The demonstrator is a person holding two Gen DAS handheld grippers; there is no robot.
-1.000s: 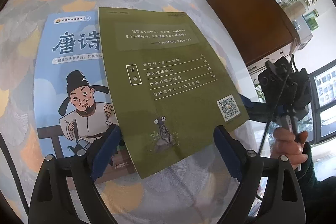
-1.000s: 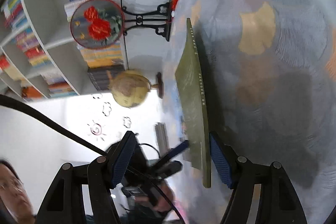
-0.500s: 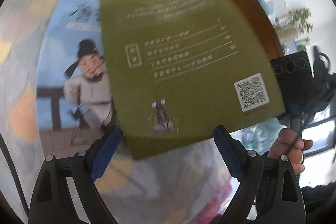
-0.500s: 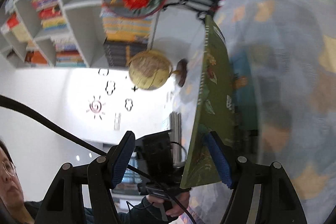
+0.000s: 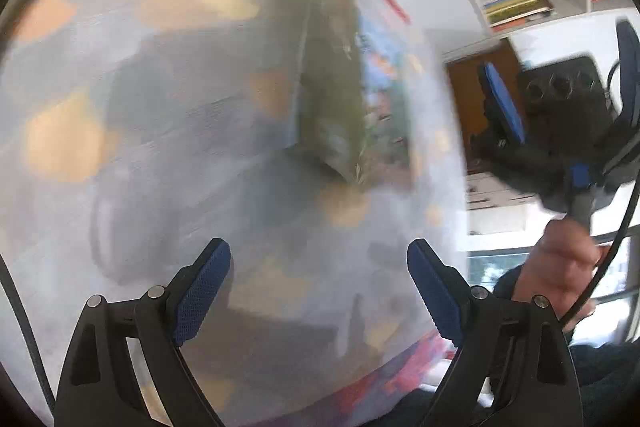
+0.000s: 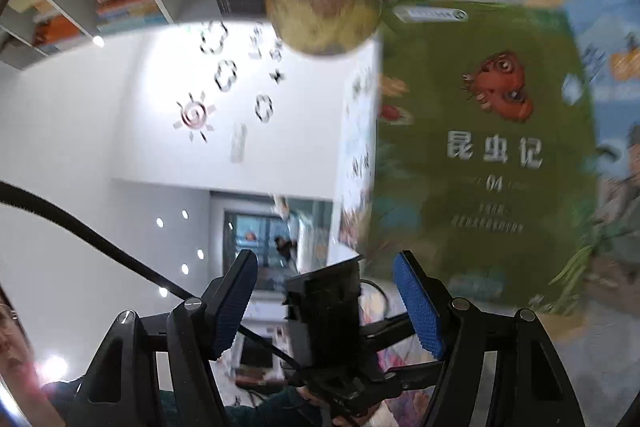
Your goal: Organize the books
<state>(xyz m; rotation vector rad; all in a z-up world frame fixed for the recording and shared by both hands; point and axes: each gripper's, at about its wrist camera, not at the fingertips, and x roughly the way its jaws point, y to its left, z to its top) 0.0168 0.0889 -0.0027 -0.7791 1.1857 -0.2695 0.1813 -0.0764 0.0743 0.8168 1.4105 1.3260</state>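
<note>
Green paperback book lies flat on the pale blue patterned tablecloth, front cover up, overlapping a light-blue illustrated book; its long axis runs away from the right gripper. A yellowish globe stands beyond. Both the right gripper and the left gripper hover spread, holding nothing.

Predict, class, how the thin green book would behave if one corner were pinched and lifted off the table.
The green book looks like a slim softcover, so it would probably sag and bend. It seems light for its broad face. Its smooth cover might slip between pads, and it lies on a blue book, so it could slide.
</note>
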